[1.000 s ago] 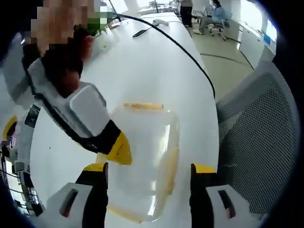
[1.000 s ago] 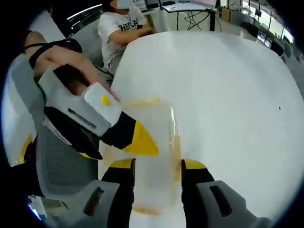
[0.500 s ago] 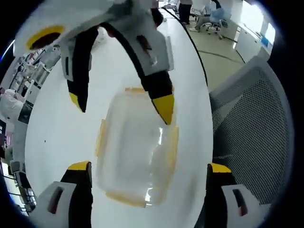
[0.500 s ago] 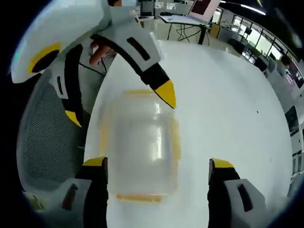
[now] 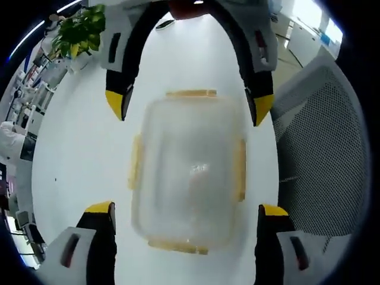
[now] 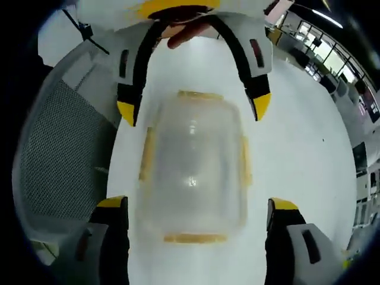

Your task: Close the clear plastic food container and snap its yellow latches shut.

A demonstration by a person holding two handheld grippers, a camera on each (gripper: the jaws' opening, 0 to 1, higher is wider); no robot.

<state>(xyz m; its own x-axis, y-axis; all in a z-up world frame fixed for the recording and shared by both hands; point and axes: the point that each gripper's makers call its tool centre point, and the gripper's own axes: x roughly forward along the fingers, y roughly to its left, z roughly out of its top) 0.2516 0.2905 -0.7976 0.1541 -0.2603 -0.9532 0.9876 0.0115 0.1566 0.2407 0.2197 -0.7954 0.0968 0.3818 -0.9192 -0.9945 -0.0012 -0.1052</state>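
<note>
Jaws: both sets spread wide, nothing gripped | left gripper [image 5: 185,214] and right gripper [image 6: 197,208] faced toward each other across the container [image 5: 189,172], lid seated, on the white surface [image 5: 77,154] | writing: none legible | change: right gripper re-centred opposite since 0.5 s ago.

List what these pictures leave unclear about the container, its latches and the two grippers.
- Clear container: blurred in both views, so whether the lid is seated can't be told, nor what is inside.
- Yellow latches: smeared by blur; snapped or loose is unreadable.
- Left gripper: its body is cut off by the left gripper view's bottom edge.
- Right gripper: likewise cut off in the right gripper view.
- Mesh chair: cut off by the rim.
</note>
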